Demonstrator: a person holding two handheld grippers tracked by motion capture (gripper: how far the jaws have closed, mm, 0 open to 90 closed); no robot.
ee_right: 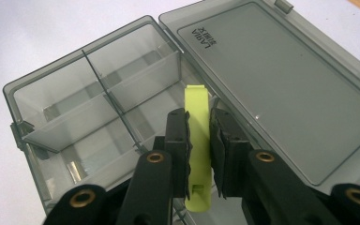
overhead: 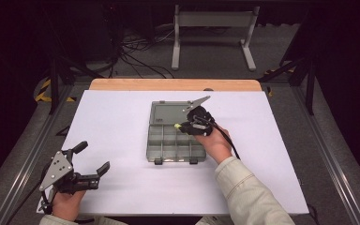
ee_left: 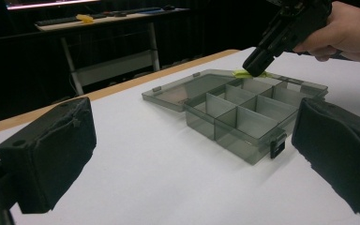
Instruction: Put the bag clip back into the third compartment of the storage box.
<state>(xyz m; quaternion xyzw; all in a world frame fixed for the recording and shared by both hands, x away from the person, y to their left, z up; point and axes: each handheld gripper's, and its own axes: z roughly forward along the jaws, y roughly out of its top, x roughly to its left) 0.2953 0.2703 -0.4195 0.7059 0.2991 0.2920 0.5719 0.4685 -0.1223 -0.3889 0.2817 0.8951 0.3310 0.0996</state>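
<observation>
A smoky grey compartment box (overhead: 149, 149) lies open in the middle of the white table, its lid (overhead: 168, 112) folded flat on the far side. My right gripper (overhead: 182, 126) hovers over the box's far row by the hinge, shut on a flat yellow-green plastic strip (overhead: 176, 126). In the right gripper view the pads (ee_right: 180, 133) pinch the strip (ee_right: 198, 105) by its sides, and its free end points at the hinge line between the compartments (ee_right: 82, 44) and the lid (ee_right: 281, 79). My left gripper (overhead: 93, 157) rests open at the table's near left corner, nothing between its jaws.
From the left gripper view the box (ee_left: 243, 151) sits ahead to the right, with the right gripper (ee_left: 258, 64) and strip (ee_left: 243, 73) above its far side. A wooden strip (overhead: 173, 85) edges the table's far side. A metal stand (overhead: 211, 28) and cables lie on the floor beyond.
</observation>
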